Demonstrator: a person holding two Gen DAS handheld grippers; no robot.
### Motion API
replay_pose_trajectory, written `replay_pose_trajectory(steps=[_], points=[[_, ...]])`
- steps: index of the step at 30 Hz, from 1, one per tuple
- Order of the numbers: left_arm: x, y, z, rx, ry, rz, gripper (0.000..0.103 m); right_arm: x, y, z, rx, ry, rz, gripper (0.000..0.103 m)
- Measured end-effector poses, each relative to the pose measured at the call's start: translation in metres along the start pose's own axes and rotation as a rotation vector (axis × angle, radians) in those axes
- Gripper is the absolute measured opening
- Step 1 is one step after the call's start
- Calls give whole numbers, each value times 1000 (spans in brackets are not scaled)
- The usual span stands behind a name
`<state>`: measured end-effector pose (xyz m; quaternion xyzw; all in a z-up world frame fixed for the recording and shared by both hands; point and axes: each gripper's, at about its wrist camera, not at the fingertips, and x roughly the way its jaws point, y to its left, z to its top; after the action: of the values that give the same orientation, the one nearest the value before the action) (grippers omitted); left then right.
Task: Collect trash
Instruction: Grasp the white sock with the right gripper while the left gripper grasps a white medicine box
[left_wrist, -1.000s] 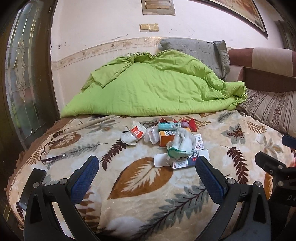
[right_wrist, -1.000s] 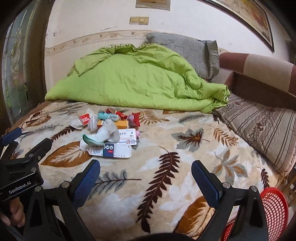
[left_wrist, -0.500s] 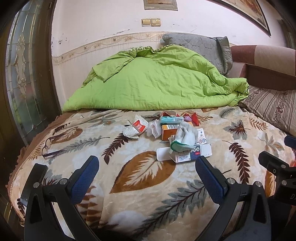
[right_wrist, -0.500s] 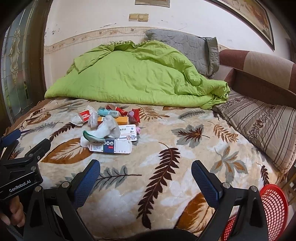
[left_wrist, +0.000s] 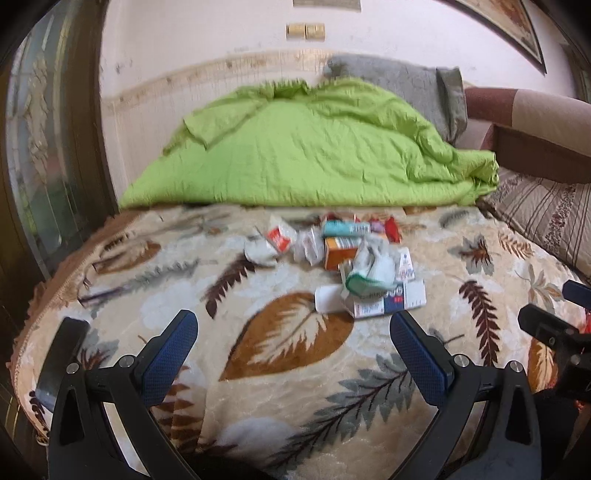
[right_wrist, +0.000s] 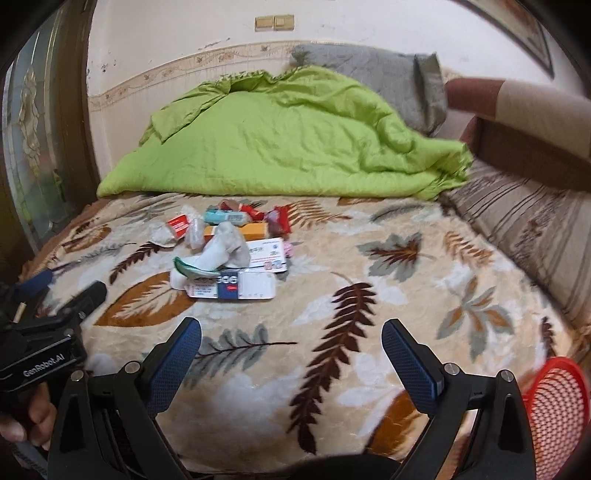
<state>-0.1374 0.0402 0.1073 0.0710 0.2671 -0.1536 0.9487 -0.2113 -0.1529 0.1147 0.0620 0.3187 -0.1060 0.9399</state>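
Both rigs have closed in on the bed (right_wrist: 369, 369) since a second ago. Trash pile (left_wrist: 351, 258) sits mid-bed, ahead of my left gripper (left_wrist: 293, 343); nearest flat box lies crosswise. Right gripper (right_wrist: 291, 347) is further off. Both jaws apart, empty. Red basket (right_wrist: 554, 398) cut off; left view blurred.

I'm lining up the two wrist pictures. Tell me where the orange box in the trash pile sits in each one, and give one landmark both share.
Left wrist view: the orange box lies just above centre, behind the white sock.
Right wrist view: the orange box lies left of centre in the upper half, again behind the white sock.
Shared landmark: the green quilt heaped at the back of the bed.
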Motion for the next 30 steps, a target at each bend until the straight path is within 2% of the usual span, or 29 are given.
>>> replay_pose_trajectory(steps=[4, 6, 9, 11, 14, 15, 17, 19, 20, 21, 25, 30], points=[[17, 14, 2, -35, 77, -15, 103, 27, -5, 20, 68, 92, 136, 90], [24, 21, 2, -46, 108, -13, 103, 42, -4, 30, 103, 126, 189, 81], [29, 29, 0, -65, 127, -18, 103, 74, 3, 48, 162, 198, 279, 80], [31, 34, -1, -73, 137, -19, 101, 95, 10, 60, 184, 207, 292, 80], [32, 36, -1, -66, 140, -24, 91, 131, 22, 76, 186, 252, 288, 79], [32, 37, -1, -63, 142, -31, 86, 143, 26, 79, 187, 266, 284, 78], [34, 38, -2, -56, 149, -49, 85, 165, 32, 83, 184, 292, 263, 73], [36, 37, -2, -47, 154, -67, 85, 183, 39, 82, 172, 324, 271, 55], [37, 35, -2, -38, 157, -79, 85, 189, 41, 80, 168, 347, 275, 26], [37, 34, -2, -32, 159, -85, 85, 193, 41, 77, 170, 367, 281, 16], [45, 27, 2, -8, 170, -143, 85, 164, 31, 73, 187, 261, 300, 14], [74, 18, 13, -13, 235, -241, 85, 115, -2, 71, 242, 149, 299, 13]])
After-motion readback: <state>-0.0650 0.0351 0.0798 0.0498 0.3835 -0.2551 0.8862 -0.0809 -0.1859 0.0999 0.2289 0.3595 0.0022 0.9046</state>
